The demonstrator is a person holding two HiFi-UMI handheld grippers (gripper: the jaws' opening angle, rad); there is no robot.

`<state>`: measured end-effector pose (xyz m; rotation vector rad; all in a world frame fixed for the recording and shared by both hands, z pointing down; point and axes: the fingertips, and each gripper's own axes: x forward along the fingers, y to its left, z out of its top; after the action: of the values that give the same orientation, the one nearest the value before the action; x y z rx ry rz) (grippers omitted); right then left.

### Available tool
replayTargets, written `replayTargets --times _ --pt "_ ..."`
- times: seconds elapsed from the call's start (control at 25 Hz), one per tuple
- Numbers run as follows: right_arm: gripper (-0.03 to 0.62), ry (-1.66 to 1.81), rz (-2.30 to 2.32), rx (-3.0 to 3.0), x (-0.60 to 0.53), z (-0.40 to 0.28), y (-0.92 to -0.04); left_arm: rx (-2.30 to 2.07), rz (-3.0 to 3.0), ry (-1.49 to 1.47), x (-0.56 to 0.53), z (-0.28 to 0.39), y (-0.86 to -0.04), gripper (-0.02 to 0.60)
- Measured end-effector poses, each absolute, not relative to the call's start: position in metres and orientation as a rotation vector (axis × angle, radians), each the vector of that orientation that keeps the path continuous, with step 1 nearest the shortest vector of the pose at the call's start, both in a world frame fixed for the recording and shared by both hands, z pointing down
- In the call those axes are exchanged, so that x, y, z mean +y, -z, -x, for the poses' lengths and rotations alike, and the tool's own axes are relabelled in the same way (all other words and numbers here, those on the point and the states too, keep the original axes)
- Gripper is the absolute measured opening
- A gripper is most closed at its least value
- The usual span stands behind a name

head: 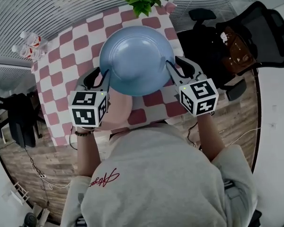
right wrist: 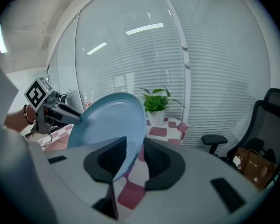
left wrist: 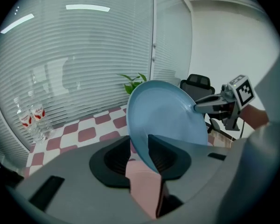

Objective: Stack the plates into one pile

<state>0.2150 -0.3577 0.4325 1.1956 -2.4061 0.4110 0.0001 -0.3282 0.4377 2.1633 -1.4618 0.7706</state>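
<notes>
Plates are the whole business here, and from the head view the blue plate (head: 136,60) hangs in the air over the checkered tabletop (head: 71,51). The left hand-held gripper (head: 103,77) is clamped on one edge of it and the right hand-held gripper (head: 174,70) on the opposite edge. A pink plate (head: 117,115) lies on the tabletop just below and beside the left hand-held gripper, partly hidden by that gripper's marker cube. In the left gripper view the blue rim (left wrist: 165,115) runs straight between the two jaws, which are closed onto it. The other gripper's tip (left wrist: 200,107) pinches the far edge, and the pink plate (left wrist: 144,185) shows beneath the jaws. In the right gripper view the picture is mirrored: its jaws bite the near rim of the blue plate (right wrist: 112,120), and the tabletop's red and white squares (right wrist: 130,195) lie below them. The plate looks stiff, smooth and glossy, so I judge it slippery at the pads and probably breakable if dropped, though I cannot tell its material. The thin rim is the only real purchase, and two opposite grips suit it, since a single edge pinch would likely let it swing. It should probably come down level and centred on the pink plate.
</notes>
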Motion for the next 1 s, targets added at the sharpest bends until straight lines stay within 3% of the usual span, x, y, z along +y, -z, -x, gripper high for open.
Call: replayTargets --times 1.0 --pt "0.123 -0.36 -0.689 -2.45 -0.308 -0.058 -0.473 -1.699 -1.782 -0.589 -0.217 0.139 -0.472 0.13"
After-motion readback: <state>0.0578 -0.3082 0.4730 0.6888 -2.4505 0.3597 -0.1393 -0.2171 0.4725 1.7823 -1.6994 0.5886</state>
